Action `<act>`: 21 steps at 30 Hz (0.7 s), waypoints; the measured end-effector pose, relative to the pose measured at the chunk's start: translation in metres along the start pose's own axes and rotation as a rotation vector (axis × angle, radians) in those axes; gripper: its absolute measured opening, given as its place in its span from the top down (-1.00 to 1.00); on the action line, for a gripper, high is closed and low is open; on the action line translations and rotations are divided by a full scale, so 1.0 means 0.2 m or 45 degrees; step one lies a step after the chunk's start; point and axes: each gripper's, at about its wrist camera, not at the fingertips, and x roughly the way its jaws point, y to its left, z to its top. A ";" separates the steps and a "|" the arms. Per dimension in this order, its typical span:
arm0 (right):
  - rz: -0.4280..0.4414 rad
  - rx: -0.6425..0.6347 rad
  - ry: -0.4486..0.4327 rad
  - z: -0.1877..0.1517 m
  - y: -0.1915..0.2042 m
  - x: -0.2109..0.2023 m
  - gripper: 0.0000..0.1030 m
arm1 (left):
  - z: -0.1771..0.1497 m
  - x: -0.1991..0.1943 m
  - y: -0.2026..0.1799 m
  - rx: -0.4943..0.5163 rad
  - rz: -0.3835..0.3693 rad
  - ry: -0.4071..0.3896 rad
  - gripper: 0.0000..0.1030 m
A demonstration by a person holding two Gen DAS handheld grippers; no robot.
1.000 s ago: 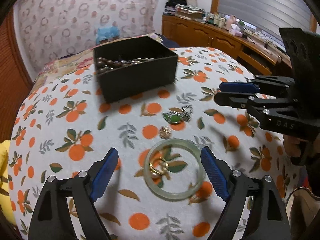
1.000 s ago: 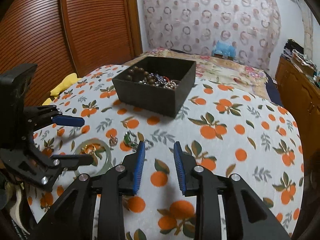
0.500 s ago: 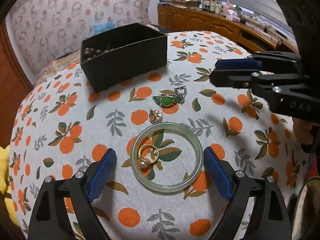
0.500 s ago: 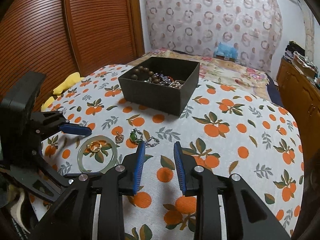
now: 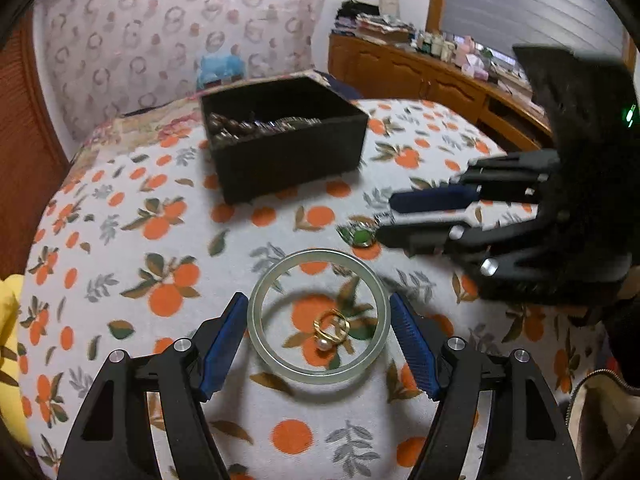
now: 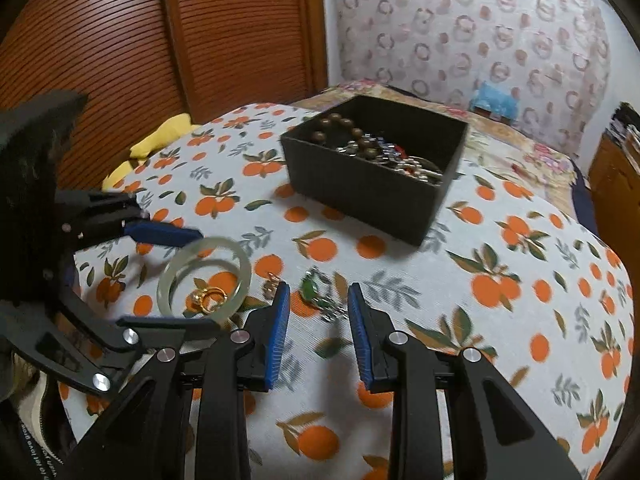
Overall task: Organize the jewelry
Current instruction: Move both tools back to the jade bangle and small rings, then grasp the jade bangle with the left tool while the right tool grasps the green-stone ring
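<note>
Left wrist view: the left tool [image 5: 318, 342] straddles the pale bangle [image 5: 318, 316], its jaws closing, the pads just beside the rim.
Bangle: flat on the orange-print cloth [image 5: 120, 248], gold ring [image 5: 332, 326] inside.
Right tool [image 6: 318, 332]: narrow gap, empty, above the green pendant [image 6: 309, 286].
Box [image 6: 372, 188]: holds beads.

One pale green bangle [image 5: 318, 316], one gold pearl ring [image 5: 331, 330] inside it, one small gold charm [image 6: 272, 280] and one green-stone chain piece [image 6: 318, 294] beside it lie before one black box [image 6: 376, 168] on one orange-print cloth [image 6: 500, 260], with two grippers nearby.
</note>
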 end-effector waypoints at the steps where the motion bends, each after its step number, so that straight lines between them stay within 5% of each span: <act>1: 0.008 -0.008 0.006 0.01 0.01 0.01 0.38 | 0.01 -0.01 0.01 -0.005 0.006 -0.008 -0.34; 3: 0.024 -0.024 0.023 0.02 0.02 0.04 0.54 | 0.01 -0.02 0.04 -0.013 0.016 -0.017 -0.34; 21: -0.079 -0.167 0.114 0.04 0.03 0.11 0.87 | 0.05 -0.03 0.17 -0.083 0.055 -0.046 -0.34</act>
